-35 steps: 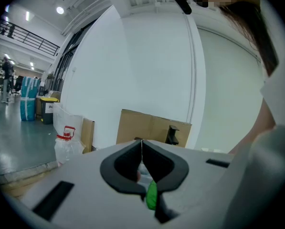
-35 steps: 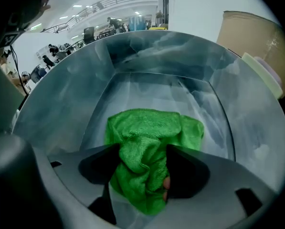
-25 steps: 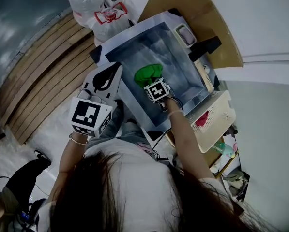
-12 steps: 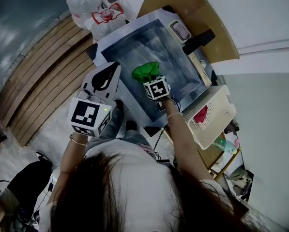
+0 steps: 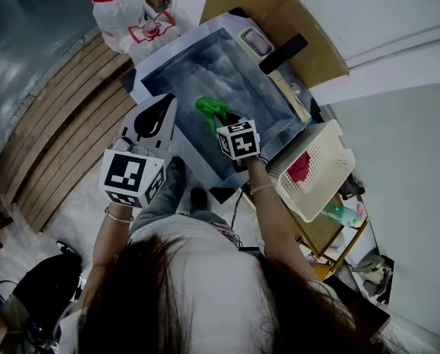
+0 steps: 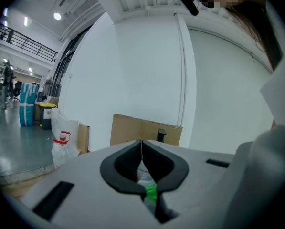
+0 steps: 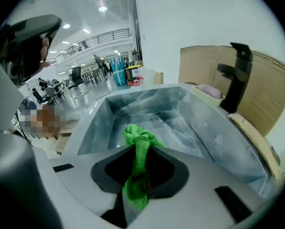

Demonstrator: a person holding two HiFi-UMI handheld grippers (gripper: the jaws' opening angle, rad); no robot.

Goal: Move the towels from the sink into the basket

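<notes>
My right gripper (image 5: 221,118) is shut on a green towel (image 5: 211,109), which hangs lifted over the steel sink (image 5: 177,68). In the right gripper view the green towel (image 7: 138,156) is pinched between the jaws of that gripper (image 7: 141,149) above the sink basin (image 7: 175,123); the jaws have just been closing on it. A cream basket (image 5: 326,164) stands to the right of the sink with a red towel (image 5: 299,167) inside. My left gripper (image 5: 152,116) is held at the sink's left edge with its jaws together and nothing in them; in its own view the left gripper (image 6: 142,149) points at a white wall.
A black tap (image 5: 282,51) and a soap dish (image 5: 252,41) stand at the sink's far rim. Tied plastic bags (image 5: 127,17) lie on the wooden slat floor (image 5: 54,135) to the left. A cardboard sheet (image 7: 214,66) stands behind the tap.
My right gripper has risen with the green towel, lifting it off the sink bottom. The left gripper has shifted slightly. The head view has swung, so the sink and basket sit differently.
</notes>
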